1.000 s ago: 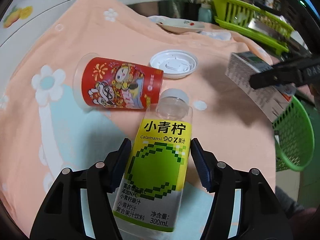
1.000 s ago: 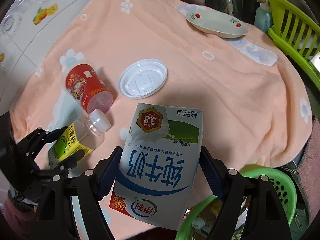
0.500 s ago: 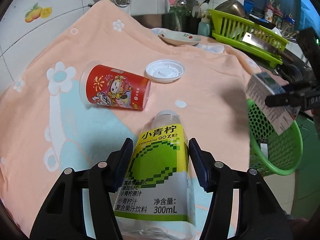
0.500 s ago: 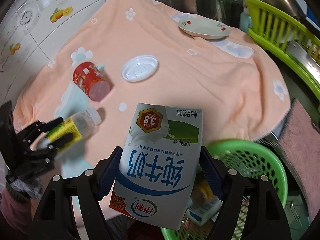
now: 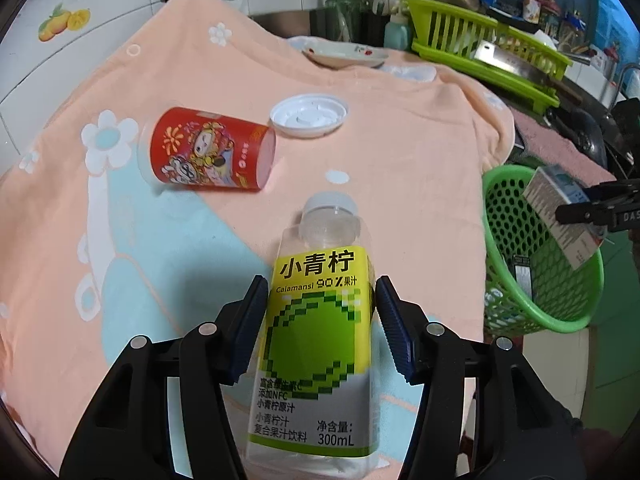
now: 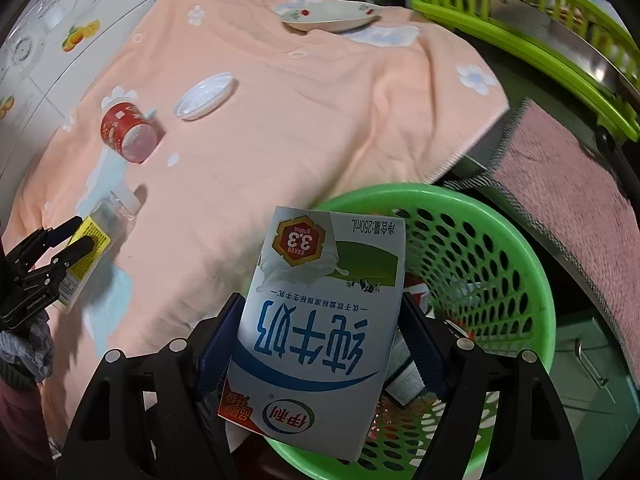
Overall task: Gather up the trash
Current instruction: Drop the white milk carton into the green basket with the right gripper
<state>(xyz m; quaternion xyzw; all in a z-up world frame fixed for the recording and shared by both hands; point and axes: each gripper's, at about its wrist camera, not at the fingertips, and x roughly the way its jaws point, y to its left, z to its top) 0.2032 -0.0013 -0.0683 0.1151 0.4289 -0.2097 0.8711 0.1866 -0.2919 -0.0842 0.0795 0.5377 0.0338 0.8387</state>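
A soft peach towel [image 5: 400,128] printed with white flowers and pale blue patches covers the counter and serves as the landmark. Off its right edge stands a round green plastic basket [image 6: 516,240] with perforated walls, some trash already visible in its bottom. Above the basket's opening the right gripper [image 6: 320,344] holds a boxy white-and-blue milk carton [image 6: 320,320], smooth cardboard with a green band, its fingers closed against both sides. Over the towel's near end the left gripper [image 5: 320,324] clamps a clear plastic bottle [image 5: 320,320] with a glossy yellow-green label and pale cap. On the towel's left part lies a red printed cup [image 5: 208,156] on its side, with a flat white ribbed lid [image 5: 308,114] just beside it. A shallow ceramic dish [image 5: 344,56] rests at the towel's far end.
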